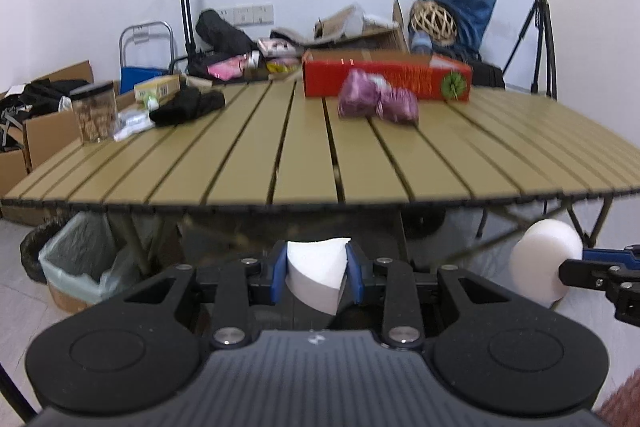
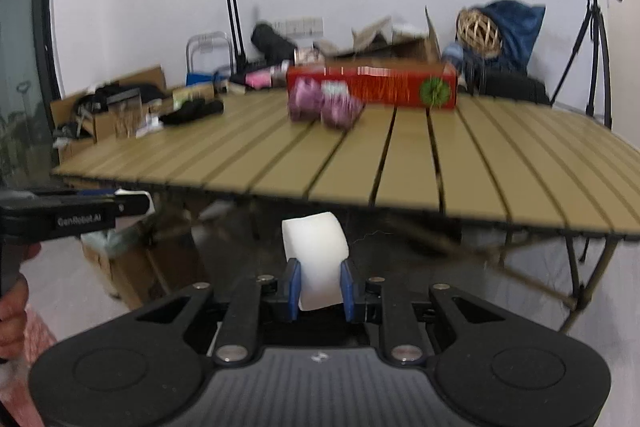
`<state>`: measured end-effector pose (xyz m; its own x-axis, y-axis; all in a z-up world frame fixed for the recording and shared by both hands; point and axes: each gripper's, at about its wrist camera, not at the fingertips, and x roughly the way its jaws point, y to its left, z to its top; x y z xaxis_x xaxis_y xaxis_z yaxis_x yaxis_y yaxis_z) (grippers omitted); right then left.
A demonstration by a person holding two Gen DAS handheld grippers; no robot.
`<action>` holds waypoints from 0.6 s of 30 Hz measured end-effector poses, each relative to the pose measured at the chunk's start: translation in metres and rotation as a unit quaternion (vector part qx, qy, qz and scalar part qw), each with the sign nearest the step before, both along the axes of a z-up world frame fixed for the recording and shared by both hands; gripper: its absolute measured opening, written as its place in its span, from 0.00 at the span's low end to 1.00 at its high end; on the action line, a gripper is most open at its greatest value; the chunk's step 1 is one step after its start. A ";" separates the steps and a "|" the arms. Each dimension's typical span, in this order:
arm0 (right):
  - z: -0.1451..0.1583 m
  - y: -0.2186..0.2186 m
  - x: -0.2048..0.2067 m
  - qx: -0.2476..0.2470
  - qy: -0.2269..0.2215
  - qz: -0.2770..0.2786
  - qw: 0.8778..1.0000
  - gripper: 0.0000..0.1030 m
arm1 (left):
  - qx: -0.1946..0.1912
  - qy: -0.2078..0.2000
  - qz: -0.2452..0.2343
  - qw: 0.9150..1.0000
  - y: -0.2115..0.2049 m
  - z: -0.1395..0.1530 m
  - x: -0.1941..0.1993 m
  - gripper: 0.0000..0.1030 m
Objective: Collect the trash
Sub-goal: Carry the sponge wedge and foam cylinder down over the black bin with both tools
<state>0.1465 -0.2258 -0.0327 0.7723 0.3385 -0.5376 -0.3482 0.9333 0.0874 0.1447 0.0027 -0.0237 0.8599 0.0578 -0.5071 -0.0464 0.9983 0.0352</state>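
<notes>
1. Progress: mid-task, by my read. Both tools are loaded w/ trash and sit in front of the desk (image 1: 304,147) edge, below its top. Nothing dropped in the bin yet as far as visible.
2. Left tool (image 1: 316,273): pads pinching a white foam wedge (image 1: 314,277); the piece fills the gap btw the blue pads.
3. Right tool (image 2: 319,287): pinching a white foam roll (image 2: 316,259); its lower part is clamped, the rest sticks up and fwd past the fingertips. It also shows at the right edge of the left wrist view.
4. Bin: a trash bin w/ pale green liner (image 1: 76,259) stands on the floor under the desk's left end, close to the left tool, further from the right one.
5. Left to do (judgement): bring both pieces over the liner and release. A purple crumpled wrapper (image 1: 376,101) is on the desk in front of a red box (image 1: 384,77); prob. next trash. Whether the other items at the far left of the desk count as trash: can't tell.
6. Look of the trash: both foam pieces are clean white and matte; wedge has flat cut faces and sharp edges, roll is rounded w/ a curved top. Prob. light and squashy. Frames are blurred, so finer detail is unclear.
</notes>
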 end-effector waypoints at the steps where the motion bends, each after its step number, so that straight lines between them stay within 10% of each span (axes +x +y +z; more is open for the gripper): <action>1: -0.005 0.001 -0.003 -0.004 0.009 0.002 1.000 0.19 | 0.004 0.005 -0.001 1.000 0.000 -0.004 -0.004 0.30; 18: -0.078 0.021 -0.022 -0.068 0.125 0.001 0.990 0.19 | 0.031 0.119 0.014 0.992 0.015 -0.073 -0.023 0.30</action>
